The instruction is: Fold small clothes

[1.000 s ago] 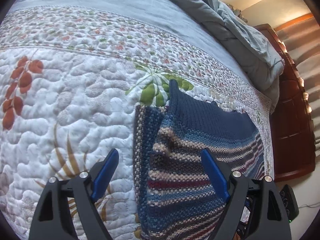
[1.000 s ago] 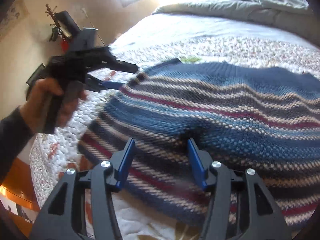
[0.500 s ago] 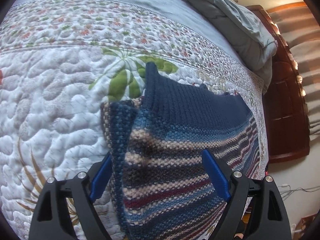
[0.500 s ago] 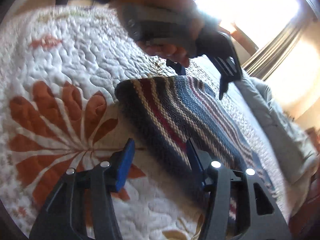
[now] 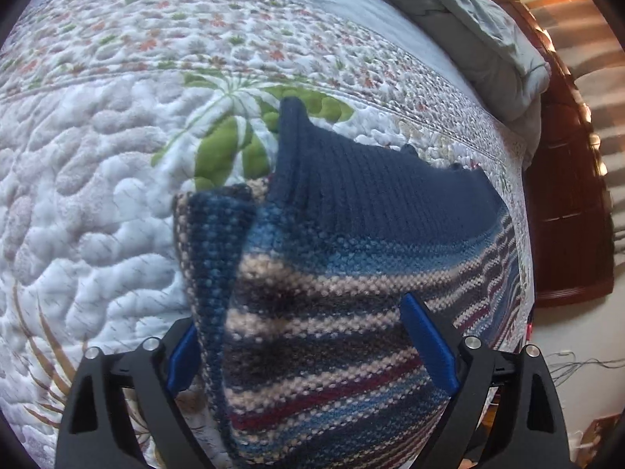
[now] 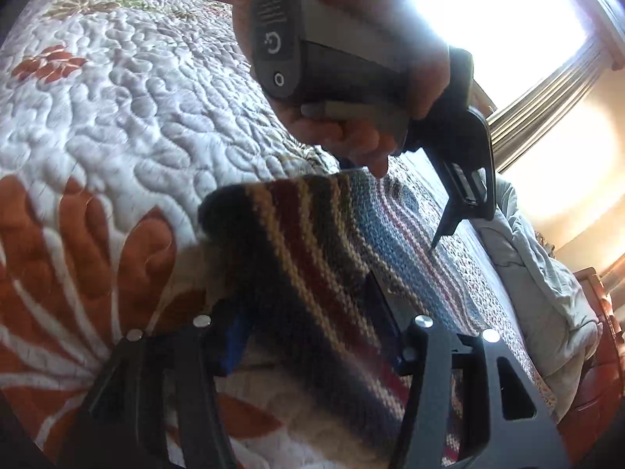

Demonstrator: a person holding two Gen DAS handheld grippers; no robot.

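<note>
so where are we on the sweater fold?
Early. Done: one edge of the striped sweater is turned over on the quilt. In hand: the left gripper and the right gripper are both open, each straddling the knit, neither clamped. Left: grip, finish the fold and flatten it; it is bunched and uneven.

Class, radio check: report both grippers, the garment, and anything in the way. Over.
Left gripper jaws open, straddling the striped sweater. Right gripper jaws open around the sweater's edge. Sweater flat on quilt, part-folded. Nothing obstructing.
</note>
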